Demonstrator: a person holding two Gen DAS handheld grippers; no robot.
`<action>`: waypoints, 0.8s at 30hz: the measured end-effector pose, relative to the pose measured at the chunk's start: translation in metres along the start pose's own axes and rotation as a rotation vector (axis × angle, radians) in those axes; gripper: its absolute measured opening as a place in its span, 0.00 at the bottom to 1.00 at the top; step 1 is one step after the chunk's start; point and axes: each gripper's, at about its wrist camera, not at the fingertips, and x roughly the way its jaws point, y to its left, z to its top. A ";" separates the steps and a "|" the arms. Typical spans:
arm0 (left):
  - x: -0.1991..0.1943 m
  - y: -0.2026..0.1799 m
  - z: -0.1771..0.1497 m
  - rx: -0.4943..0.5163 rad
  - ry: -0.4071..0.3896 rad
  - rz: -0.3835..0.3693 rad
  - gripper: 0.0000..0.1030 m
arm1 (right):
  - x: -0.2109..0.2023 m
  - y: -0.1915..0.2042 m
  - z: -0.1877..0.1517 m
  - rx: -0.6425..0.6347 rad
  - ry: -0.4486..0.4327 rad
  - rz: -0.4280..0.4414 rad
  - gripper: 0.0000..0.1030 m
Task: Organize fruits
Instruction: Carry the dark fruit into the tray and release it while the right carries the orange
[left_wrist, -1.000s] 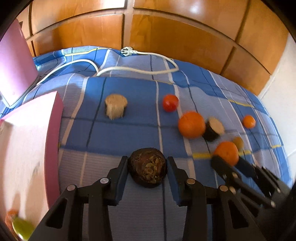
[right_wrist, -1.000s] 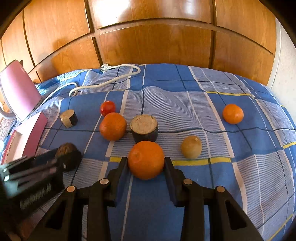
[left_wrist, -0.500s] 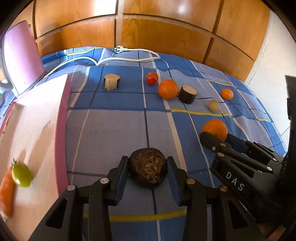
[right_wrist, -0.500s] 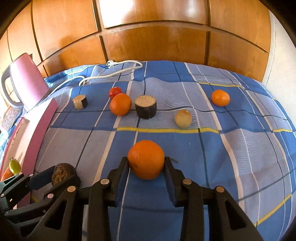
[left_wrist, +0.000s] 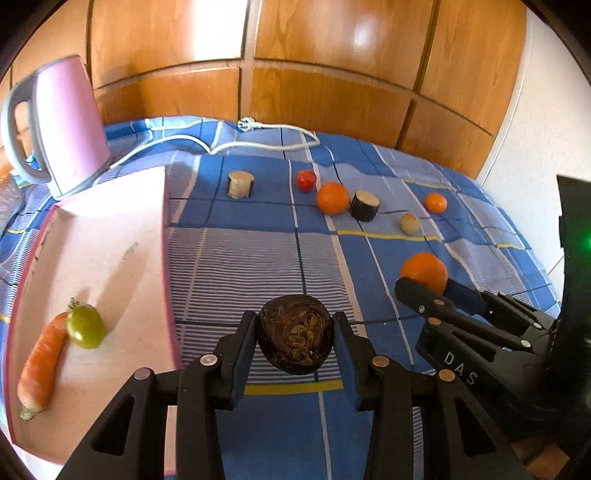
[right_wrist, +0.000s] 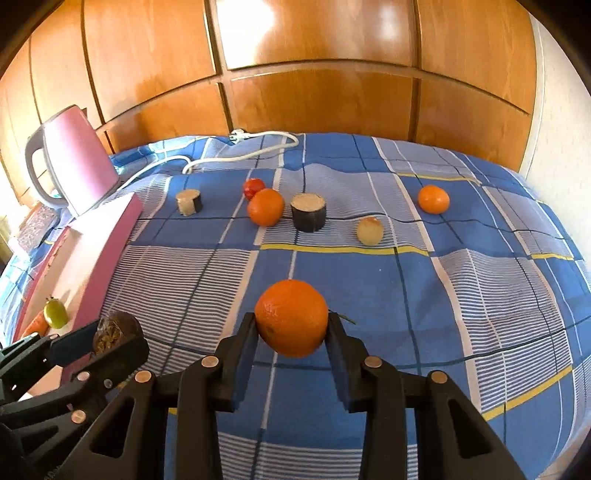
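Observation:
My left gripper (left_wrist: 294, 334) is shut on a dark brown round fruit (left_wrist: 294, 334), held above the blue checked cloth beside the pink tray (left_wrist: 122, 236). The tray holds a carrot (left_wrist: 38, 363) and a green tomato (left_wrist: 85, 326). My right gripper (right_wrist: 291, 323) is shut on an orange (right_wrist: 291, 317), lifted over the cloth; it also shows in the left wrist view (left_wrist: 424, 271). On the cloth lie another orange (right_wrist: 265, 206), a red tomato (right_wrist: 253, 187), a small mandarin (right_wrist: 433, 199), a tan round fruit (right_wrist: 369, 230) and two cut cylinder pieces (right_wrist: 308, 211) (right_wrist: 188, 201).
A pink kettle (left_wrist: 61, 129) stands at the back left behind the tray. A white power cable with plug (right_wrist: 243, 146) lies along the cloth's far edge. Wooden cabinet doors (right_wrist: 314, 74) rise behind. A white wall (left_wrist: 535, 147) is on the right.
Both grippers have pulled back and risen with their fruit, so the fruits on the cloth look farther away. The left gripper has swung toward the tray, bringing the kettle, carrot and green tomato into full view.

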 end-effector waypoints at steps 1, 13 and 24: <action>-0.004 0.002 0.000 -0.005 -0.007 -0.001 0.40 | -0.002 0.002 0.000 -0.002 -0.002 0.004 0.36; -0.043 0.034 0.004 -0.062 -0.092 0.019 0.40 | -0.012 0.038 0.001 -0.077 -0.013 0.051 0.36; -0.060 0.057 0.001 -0.108 -0.125 0.059 0.40 | -0.022 0.063 0.002 -0.132 -0.025 0.088 0.36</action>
